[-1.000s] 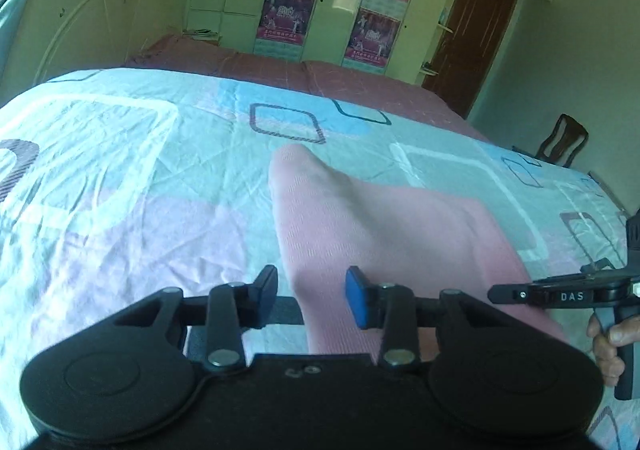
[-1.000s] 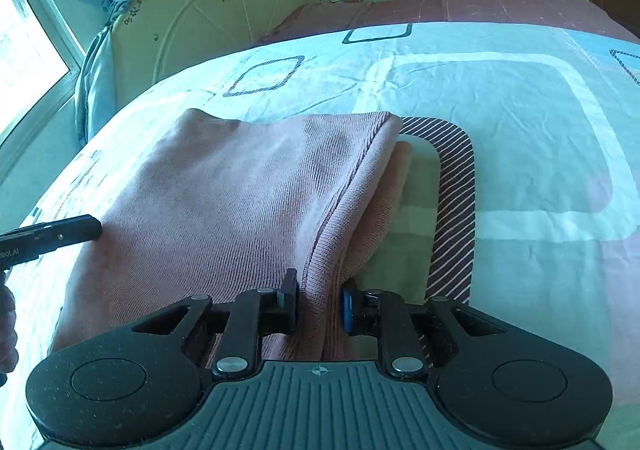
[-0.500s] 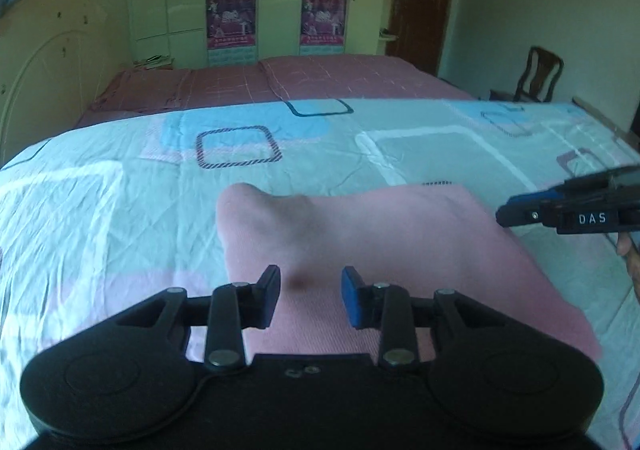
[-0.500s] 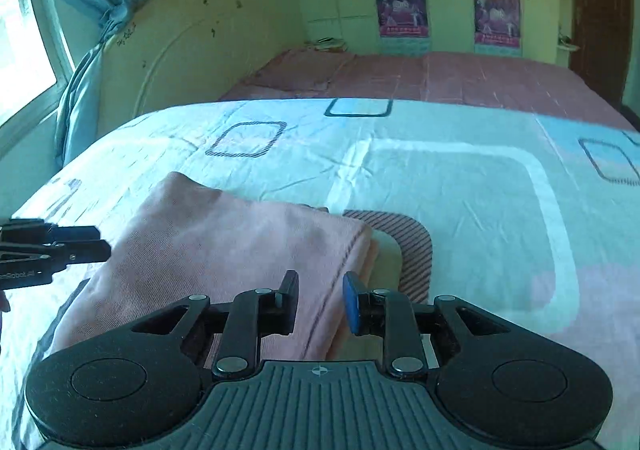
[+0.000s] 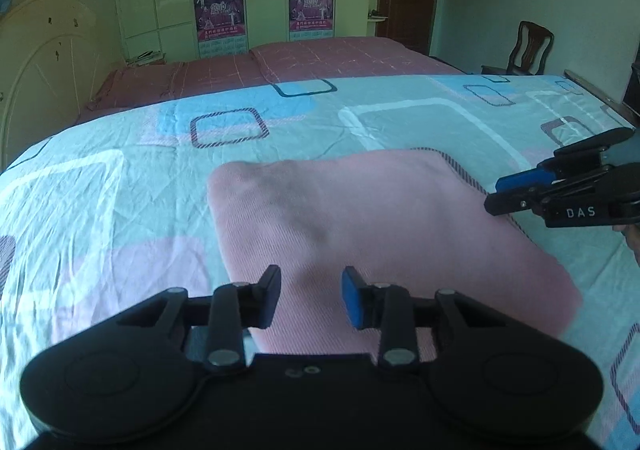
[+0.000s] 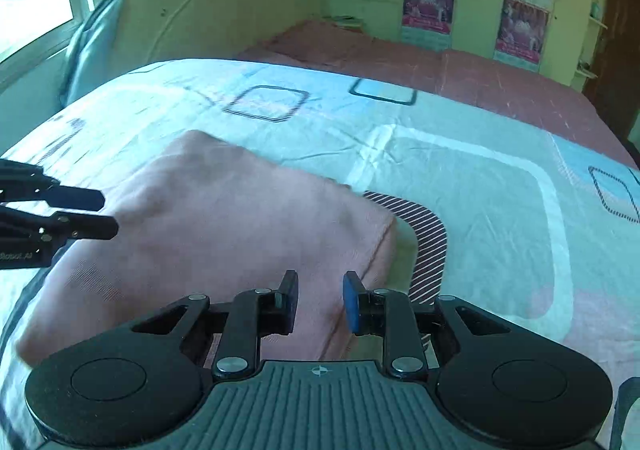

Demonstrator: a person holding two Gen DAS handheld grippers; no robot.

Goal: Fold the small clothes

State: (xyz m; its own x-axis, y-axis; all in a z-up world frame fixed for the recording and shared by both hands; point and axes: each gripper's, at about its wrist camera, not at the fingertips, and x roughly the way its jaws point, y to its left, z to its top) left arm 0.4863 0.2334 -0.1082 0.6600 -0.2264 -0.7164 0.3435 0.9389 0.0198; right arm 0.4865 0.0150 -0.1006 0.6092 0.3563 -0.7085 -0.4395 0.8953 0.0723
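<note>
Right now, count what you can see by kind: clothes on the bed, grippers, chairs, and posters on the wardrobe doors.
Pink folded garment: 1
Grippers: 2, left gripper and right gripper
Wooden chair: 1
Posters: 4
Total: 8

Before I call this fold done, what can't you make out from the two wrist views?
- Near edge of the pink garment: left wrist view, hidden behind the left tool.
- Its near right corner: right wrist view, covered by the right tool.
- Layers underneath: hidden by the top fold, both views.
- Garment type: nothing tells.
</note>
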